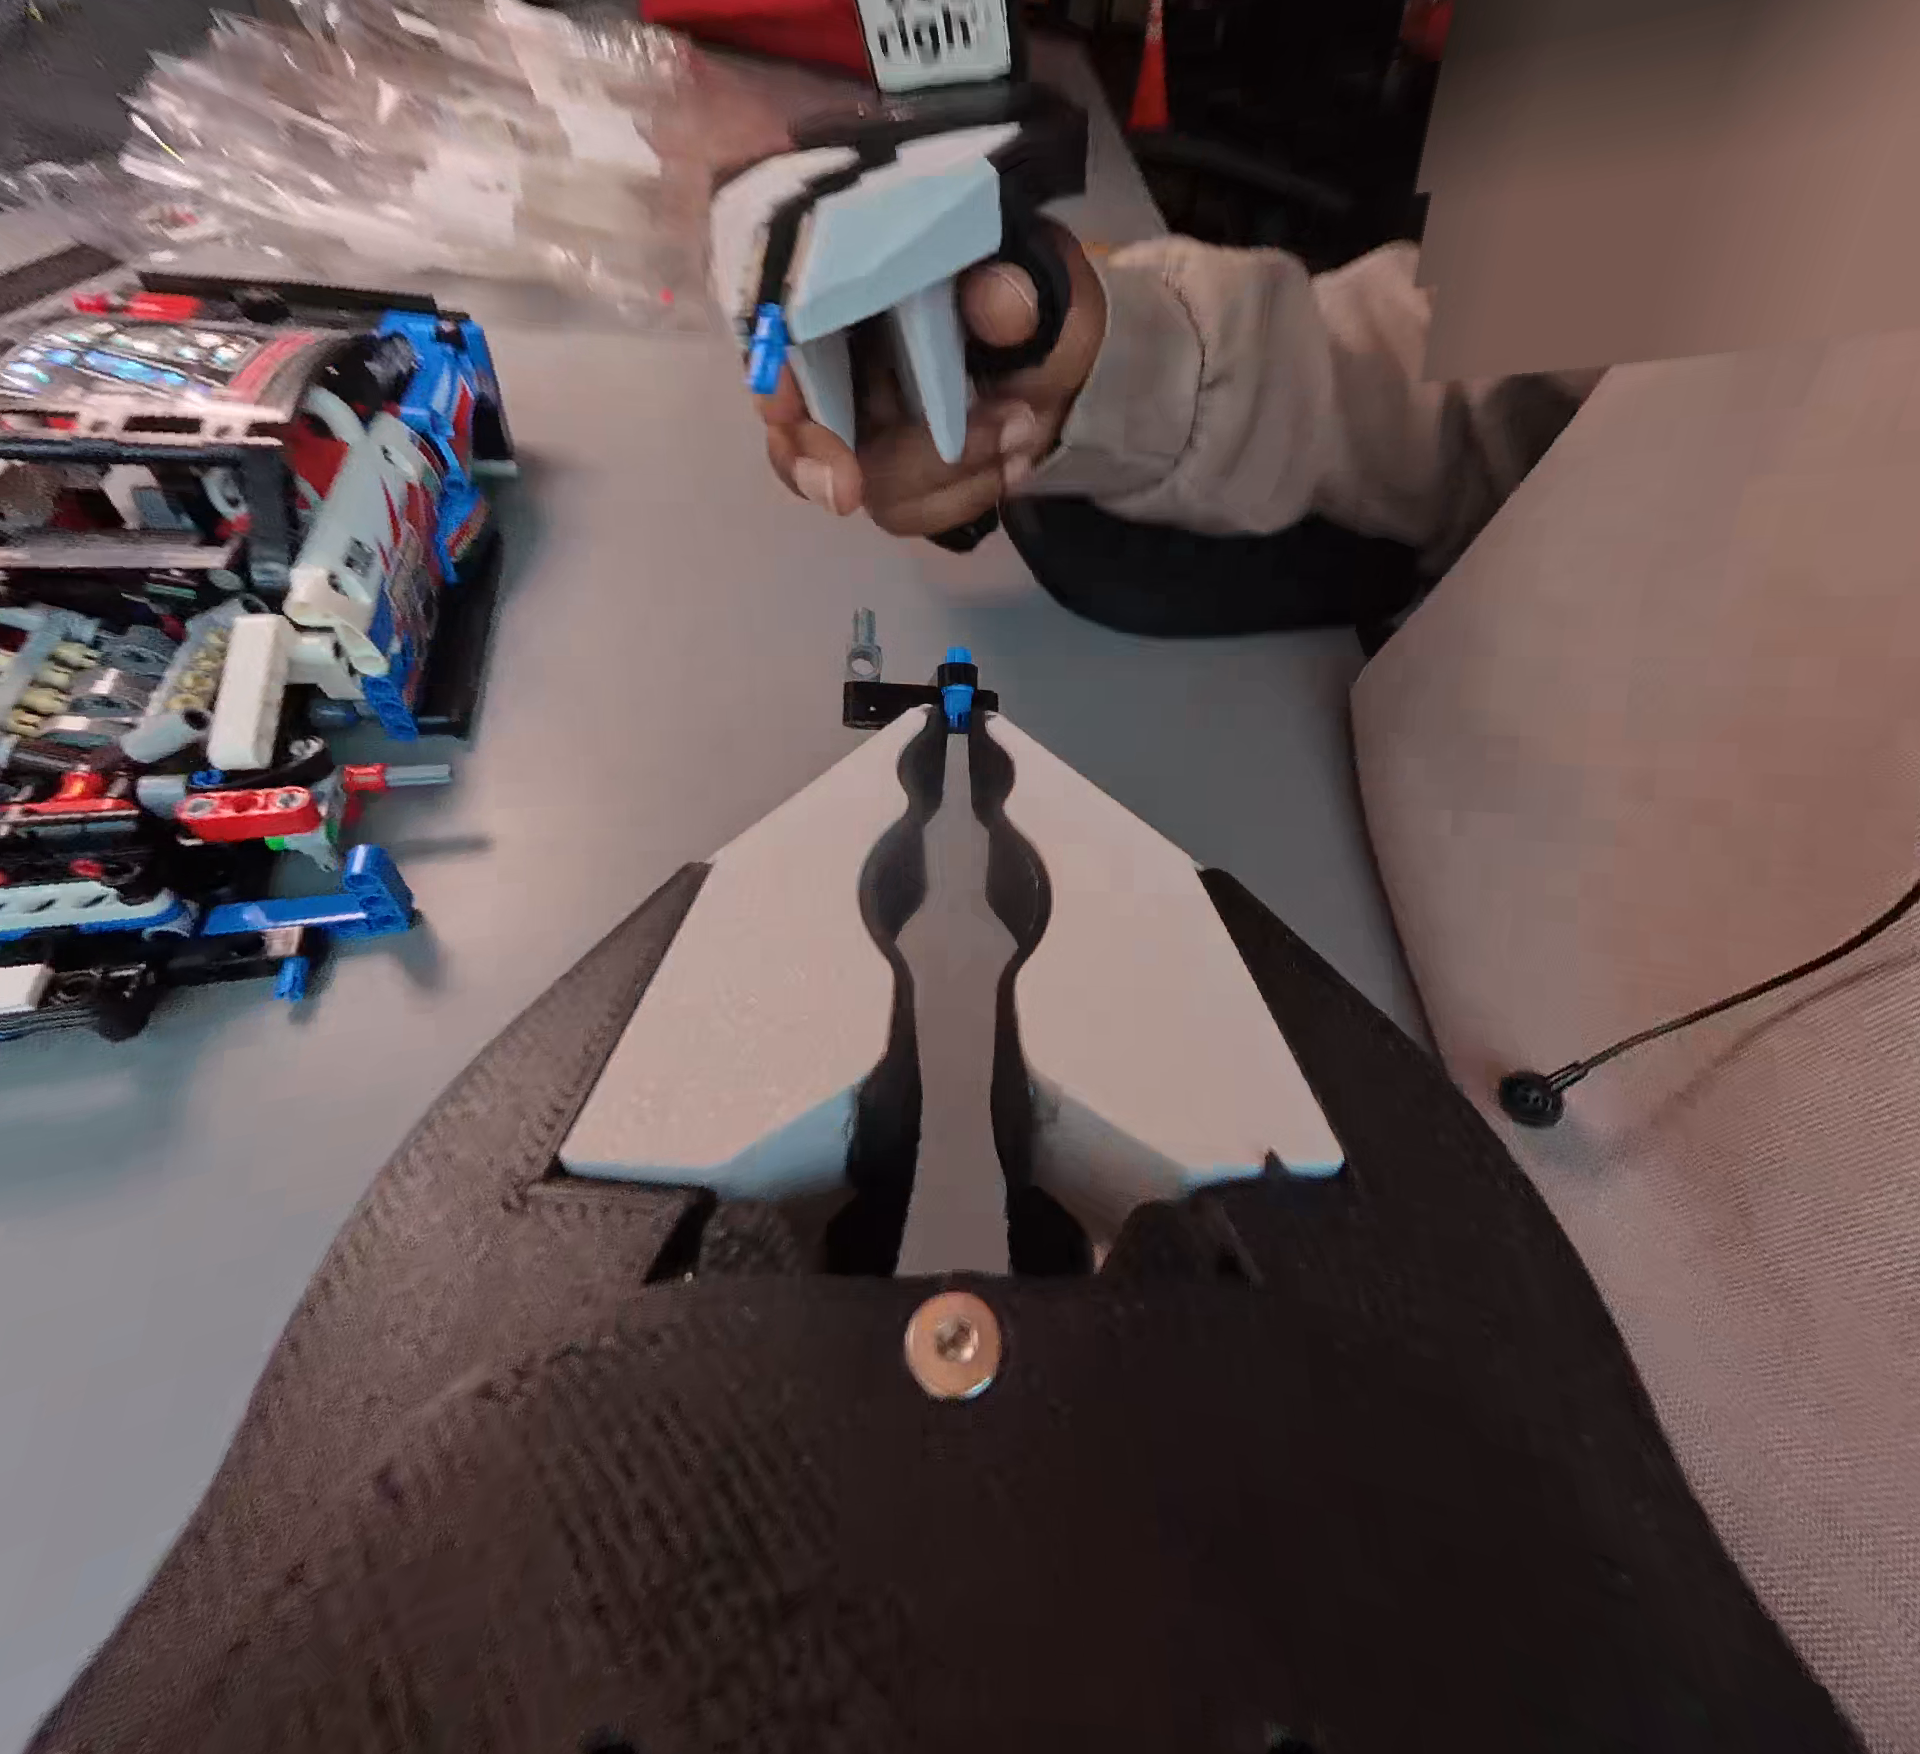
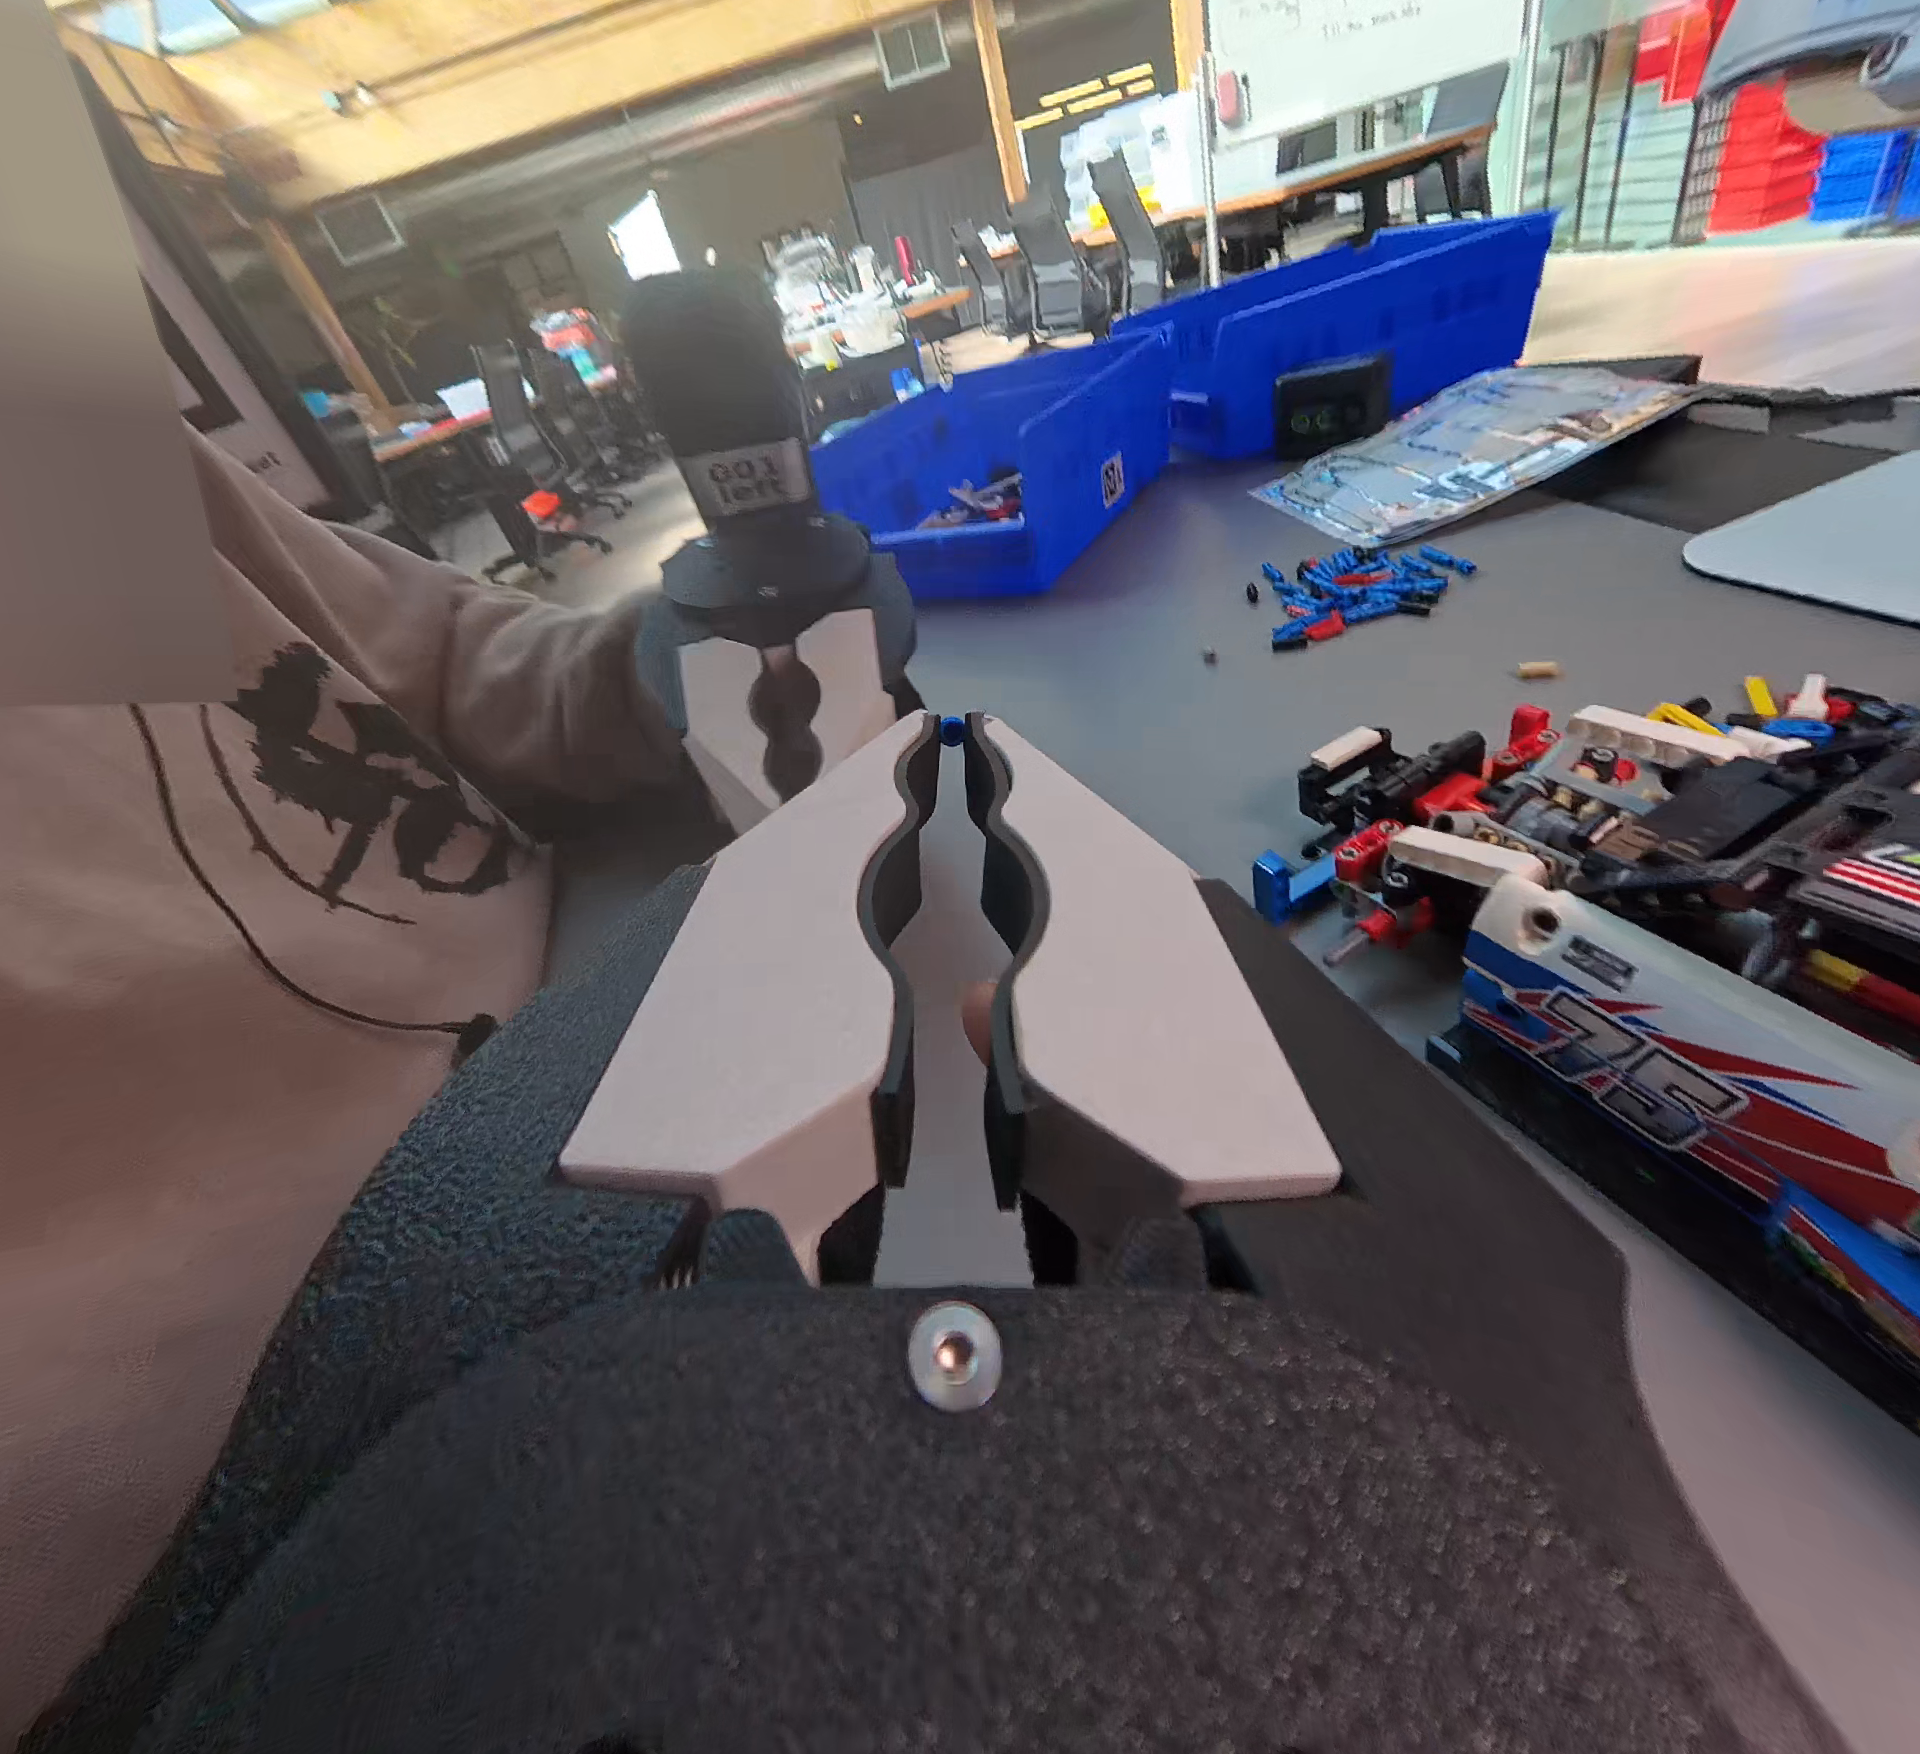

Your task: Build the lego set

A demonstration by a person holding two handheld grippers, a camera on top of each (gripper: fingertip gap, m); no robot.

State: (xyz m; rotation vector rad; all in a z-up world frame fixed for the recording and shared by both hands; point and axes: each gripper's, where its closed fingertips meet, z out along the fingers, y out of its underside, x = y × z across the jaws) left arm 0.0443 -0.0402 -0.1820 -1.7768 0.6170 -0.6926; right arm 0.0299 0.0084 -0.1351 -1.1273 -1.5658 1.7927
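My left gripper (image 1: 954, 717) is shut on a short black beam (image 1: 871, 698) that carries a blue pin (image 1: 956, 674), held just above the grey table (image 1: 665, 561). A small grey connector (image 1: 862, 653) shows at the beam's left end. My right gripper (image 2: 951, 730) is shut on a second blue pin (image 2: 951, 725). In the left wrist view it hangs above and behind the beam, its tips (image 1: 774, 333) holding that pin (image 1: 766, 354). The part-built red, white and blue lego car (image 1: 239, 613) lies on the table and also shows in the right wrist view (image 2: 1662, 873).
A pile of loose blue, black and red pins (image 2: 1361, 587) lies beyond the car. Blue bins (image 2: 1039, 457) and an instruction booklet (image 2: 1475, 447) sit farther back. Clear plastic bags (image 1: 395, 146) lie behind the car. A person's sleeve (image 1: 1226, 374) and torso are close by. Tip to tip, the grippers are about 7 centimetres apart.
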